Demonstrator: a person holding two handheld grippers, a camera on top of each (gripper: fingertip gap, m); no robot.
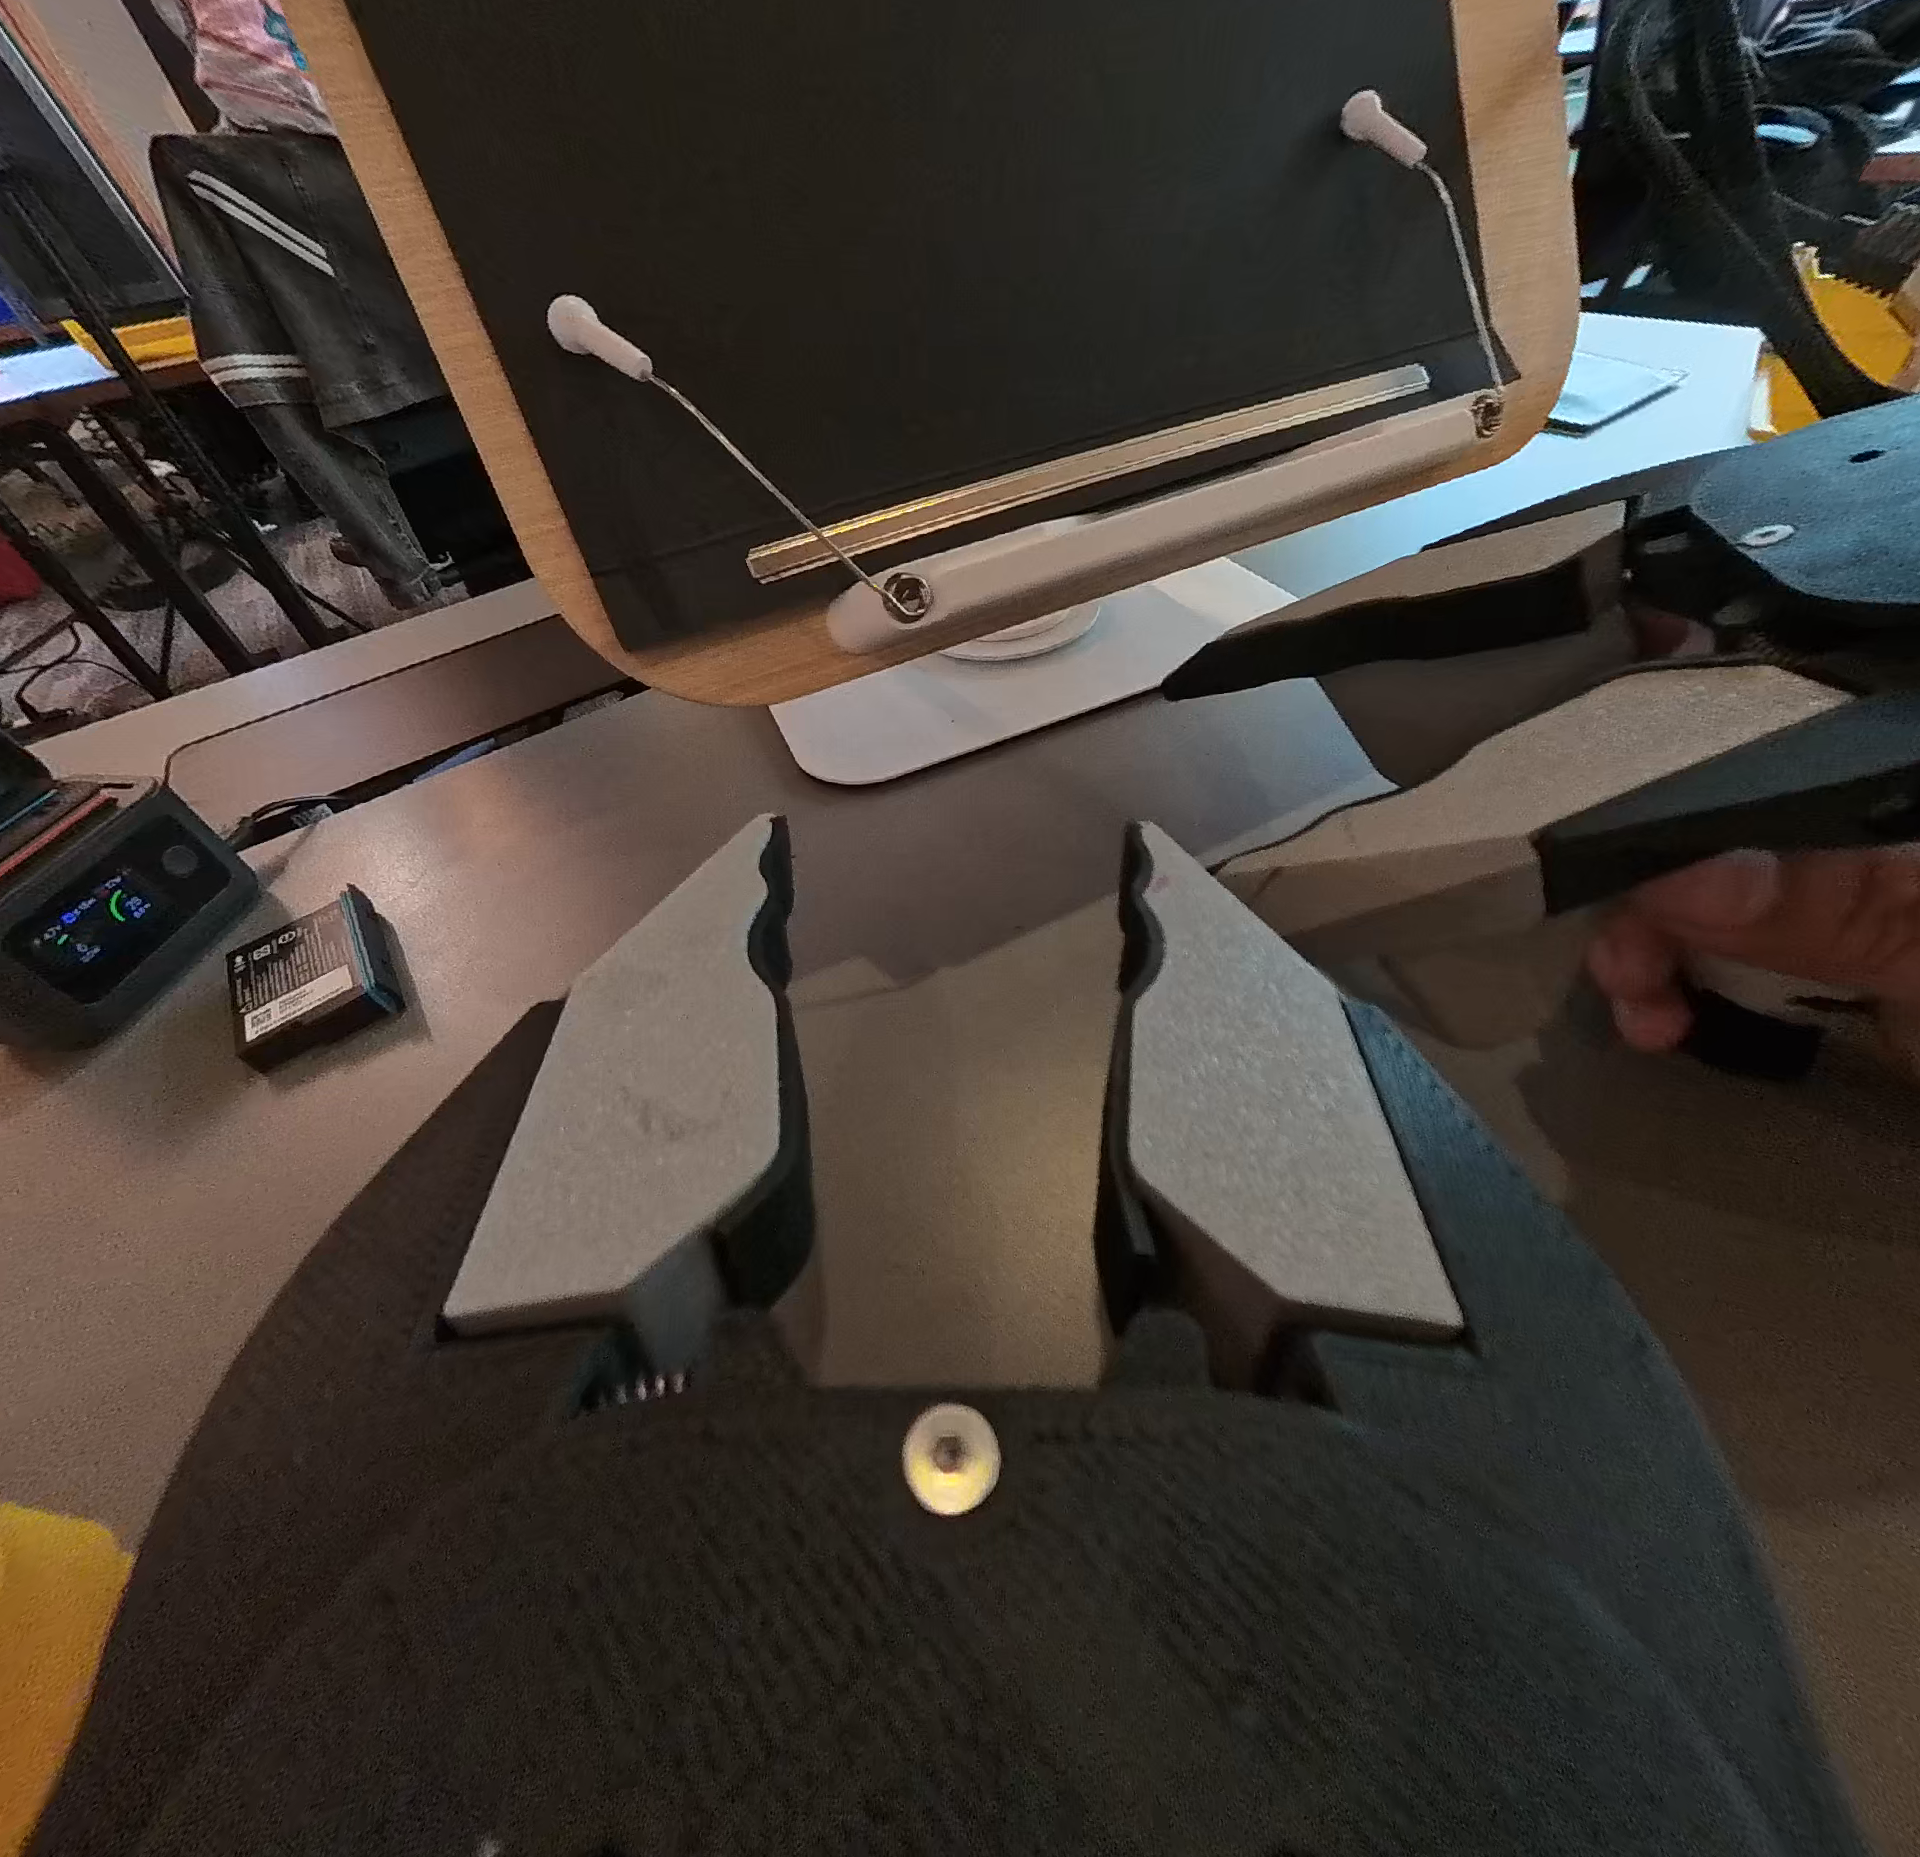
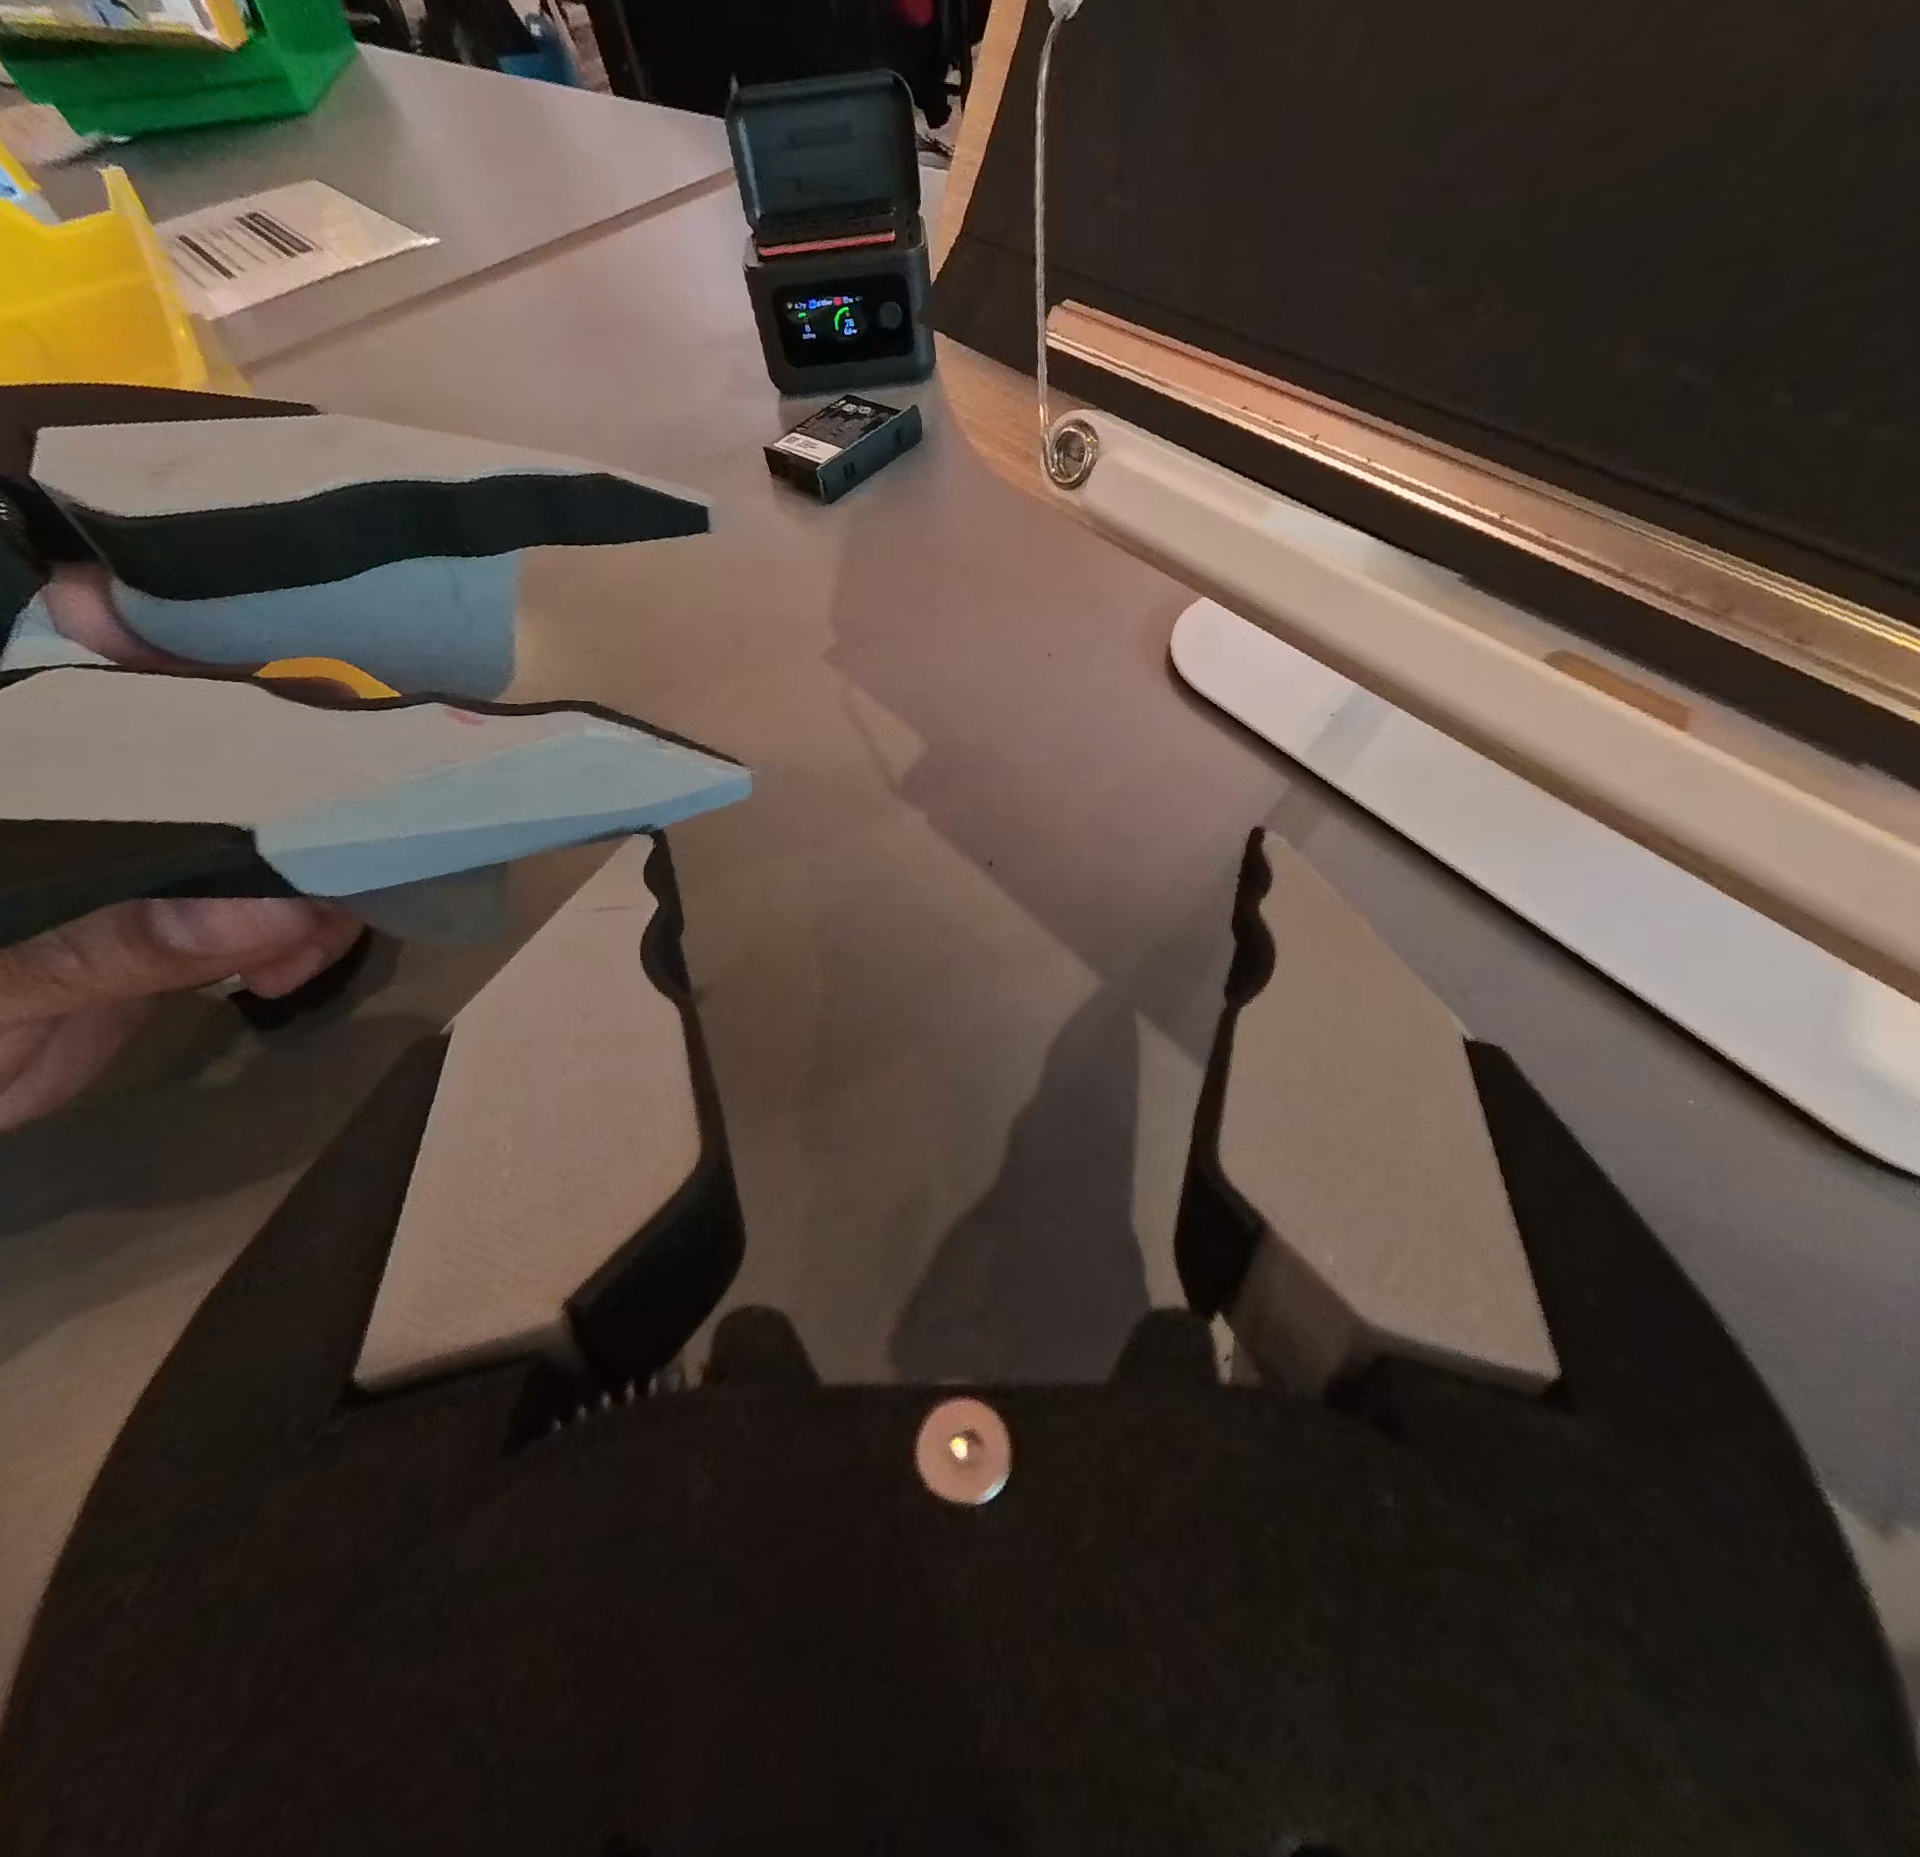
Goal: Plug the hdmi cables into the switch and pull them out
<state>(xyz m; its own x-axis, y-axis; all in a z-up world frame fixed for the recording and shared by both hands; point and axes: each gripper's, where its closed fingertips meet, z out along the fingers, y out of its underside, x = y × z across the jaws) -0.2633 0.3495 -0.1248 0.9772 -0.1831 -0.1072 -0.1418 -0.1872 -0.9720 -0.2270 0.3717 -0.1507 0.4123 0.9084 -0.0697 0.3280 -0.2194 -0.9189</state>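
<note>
No HDMI cable or switch shows in either view. My left gripper point(image 1: 956, 851) is open and empty, held above the grey table point(image 1: 260, 1132) and pointing at a book stand. My right gripper point(image 2: 956, 851) is open and empty, also above the table point(image 2: 831, 612). The right gripper also shows at the right of the left wrist view point(image 1: 1455, 727), open, with a hand under it. The left gripper shows at the left of the right wrist view point(image 2: 717, 644), open, just left of and ahead of my right fingers.
A tilted book stand point(image 1: 935, 249) with a black board, wooden rim and white base point(image 1: 1039, 706) stands ahead; it fills the right of the right wrist view point(image 2: 1455, 197). A dark charger box with a lit screen point(image 2: 842, 301) and a black battery point(image 2: 844, 448) sit left of it. Yellow point(image 2: 94, 290) and green point(image 2: 208, 62) bins stand far left.
</note>
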